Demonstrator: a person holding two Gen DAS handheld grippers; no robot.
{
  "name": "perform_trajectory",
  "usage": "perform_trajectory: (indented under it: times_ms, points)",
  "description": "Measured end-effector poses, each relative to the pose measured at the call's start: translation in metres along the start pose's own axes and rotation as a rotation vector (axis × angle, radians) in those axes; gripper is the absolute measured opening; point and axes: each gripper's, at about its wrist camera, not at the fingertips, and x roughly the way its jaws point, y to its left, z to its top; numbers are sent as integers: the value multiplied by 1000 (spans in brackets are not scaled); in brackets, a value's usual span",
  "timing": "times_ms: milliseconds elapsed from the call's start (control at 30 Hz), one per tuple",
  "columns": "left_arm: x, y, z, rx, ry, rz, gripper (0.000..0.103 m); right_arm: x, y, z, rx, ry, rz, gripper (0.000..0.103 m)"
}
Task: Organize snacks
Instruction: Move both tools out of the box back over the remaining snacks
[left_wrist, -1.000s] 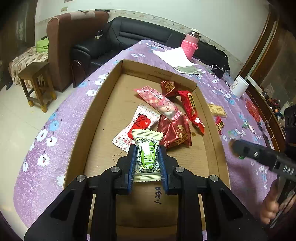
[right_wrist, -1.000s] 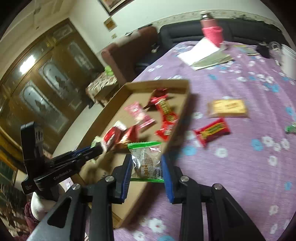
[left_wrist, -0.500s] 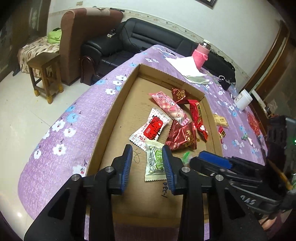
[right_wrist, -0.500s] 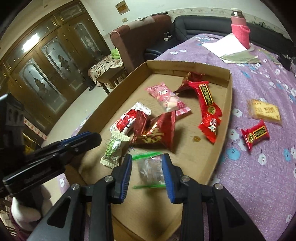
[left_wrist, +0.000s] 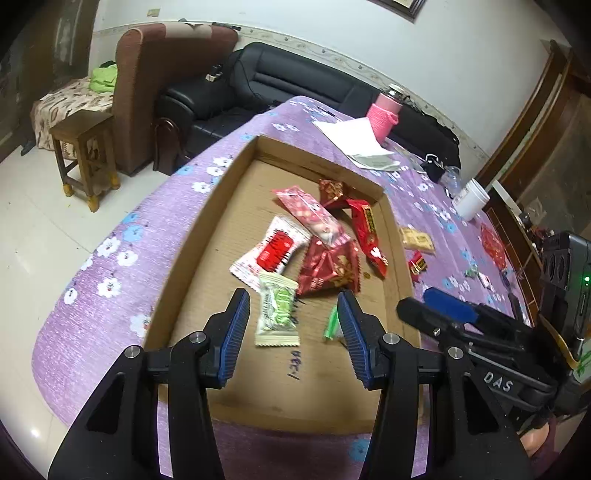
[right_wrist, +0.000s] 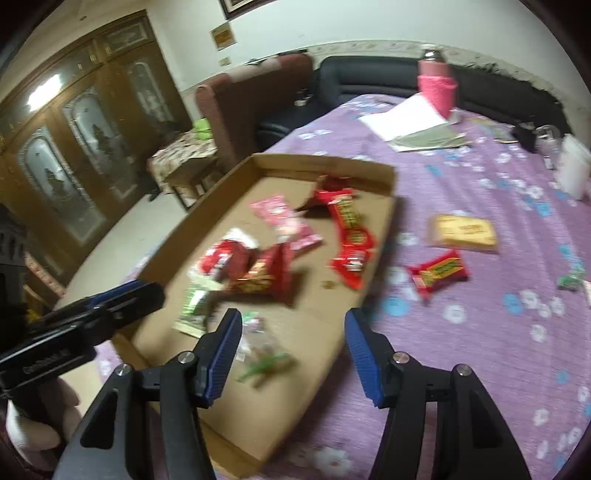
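A shallow cardboard tray (left_wrist: 192, 236) on the purple flowered table holds several snack packets. My left gripper (left_wrist: 293, 325) is open and empty above the tray's near end. The green-and-white candy packet (left_wrist: 277, 314) lies flat in the tray just beyond it. My right gripper (right_wrist: 293, 339) is open and empty over the tray's near right part. The clear packet with green edges (right_wrist: 262, 350) lies in the tray below it and shows in the left wrist view (left_wrist: 331, 325). The right gripper also shows in the left wrist view (left_wrist: 447, 314).
On the table right of the tray lie a yellow packet (right_wrist: 463, 230), a red packet (right_wrist: 439, 273) and small candies (right_wrist: 570, 280). A pink bottle (left_wrist: 386, 114), papers (left_wrist: 351, 138) and a white cup (left_wrist: 472, 199) stand farther back. Sofas and a stool lie beyond the table.
Both grippers opened and let go of their packets. The green-and-white candy and the clear green-edged packet now lie in the tray. Both grippers pulled back and up.
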Motion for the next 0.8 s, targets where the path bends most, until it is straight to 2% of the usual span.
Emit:
perform_trajectory:
  times_ms: [333, 633, 800]
  points:
    - [-1, -29, -4, 48, 23, -5, 50, -24, -63, -18, 101, -14, -71, 64]
    - [5, -66, -6, 125, 39, -42, 50, -75, -171, -53, 295, -44, -204, 65]
    - [15, -93, -11, 201, 70, -74, 50, -102, -226, -76, 414, -65, -265, 65]
